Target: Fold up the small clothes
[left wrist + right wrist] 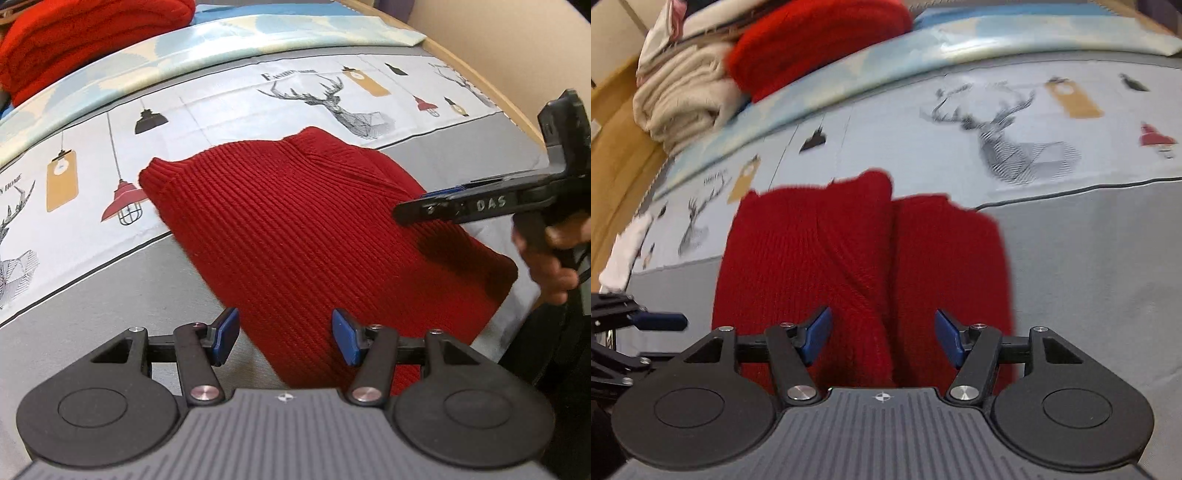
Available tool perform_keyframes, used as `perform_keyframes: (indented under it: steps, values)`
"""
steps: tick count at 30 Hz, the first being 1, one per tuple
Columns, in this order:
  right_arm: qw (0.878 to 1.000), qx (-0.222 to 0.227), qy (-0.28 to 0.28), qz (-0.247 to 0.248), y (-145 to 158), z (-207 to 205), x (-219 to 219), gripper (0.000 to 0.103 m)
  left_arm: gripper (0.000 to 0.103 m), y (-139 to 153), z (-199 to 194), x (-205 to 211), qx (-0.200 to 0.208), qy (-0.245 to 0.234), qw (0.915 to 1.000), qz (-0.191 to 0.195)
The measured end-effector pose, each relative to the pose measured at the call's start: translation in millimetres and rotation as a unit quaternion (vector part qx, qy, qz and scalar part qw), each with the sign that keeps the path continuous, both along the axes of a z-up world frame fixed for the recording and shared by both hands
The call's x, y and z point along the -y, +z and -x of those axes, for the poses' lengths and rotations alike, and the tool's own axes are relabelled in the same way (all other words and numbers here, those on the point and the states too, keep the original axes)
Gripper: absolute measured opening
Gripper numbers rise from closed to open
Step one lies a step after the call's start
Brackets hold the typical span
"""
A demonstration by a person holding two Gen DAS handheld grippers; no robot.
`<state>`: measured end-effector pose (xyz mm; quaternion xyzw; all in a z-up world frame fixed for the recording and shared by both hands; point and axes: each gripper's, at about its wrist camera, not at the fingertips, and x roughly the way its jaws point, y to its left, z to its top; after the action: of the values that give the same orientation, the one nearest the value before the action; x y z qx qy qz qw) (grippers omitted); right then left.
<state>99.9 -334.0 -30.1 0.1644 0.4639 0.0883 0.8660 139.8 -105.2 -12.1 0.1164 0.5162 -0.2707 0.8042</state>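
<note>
Dark red ribbed knit garment, already folded into a narrow slab with its sides turned in, lies flat on our grey bedsheet printed with deer heads and hanging lamps, roughly mid-bed, where there is bare sheet on every side to work over. We hold the left gripper angled down over the garment's near edge, its blue pads apart and closed on nothing, ready, we judge, to pinch that hem for the next fold. Our right gripper hovers over the overlap where the two turned-in sides meet, jaws wide and empty; the seam there looks settled. A stack of folded clothes, a bright red knit beside a cream one, waits at the far edge, likely where this piece will go.
</note>
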Motion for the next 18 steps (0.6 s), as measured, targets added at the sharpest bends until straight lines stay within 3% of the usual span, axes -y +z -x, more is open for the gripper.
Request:
perform_keyframes:
  steps: [3, 5, 6, 7, 14, 15, 16, 18]
  values:
    - [1.000, 0.008, 0.009, 0.016, -5, -9, -7, 0.080, 0.061, -1, -6, -3, -0.003, 0.013, 0.9999, 0.003]
    - [1.000, 0.015, 0.008, 0.013, -6, -12, -8, 0.077, 0.061, -1, -9, -4, -0.003, 0.018, 0.9998, 0.008]
    - [1.000, 0.023, 0.014, 0.007, -5, -13, -8, 0.060, 0.061, -1, -11, -3, -0.002, 0.020, 0.9997, 0.010]
    - [0.999, 0.030, 0.022, -0.010, -4, -14, -7, 0.030, 0.061, -1, -12, -3, -0.001, 0.022, 0.9997, 0.011]
    - [0.998, 0.066, 0.002, 0.018, 11, -5, -10, 0.017, 0.060, -3, -25, 0, -0.004, 0.035, 0.9988, 0.034]
    - [0.997, 0.068, -0.003, 0.028, 12, -3, -11, 0.017, 0.054, -8, -27, 1, -0.014, 0.031, 0.9988, 0.034]
    - [0.997, 0.066, -0.006, 0.035, 11, -3, -13, 0.017, 0.049, -17, -29, 3, -0.027, 0.027, 0.9990, 0.020]
    - [0.998, 0.052, 0.000, 0.042, 4, -4, -15, 0.017, 0.049, -31, -32, 7, -0.042, 0.030, 0.9987, -0.004]
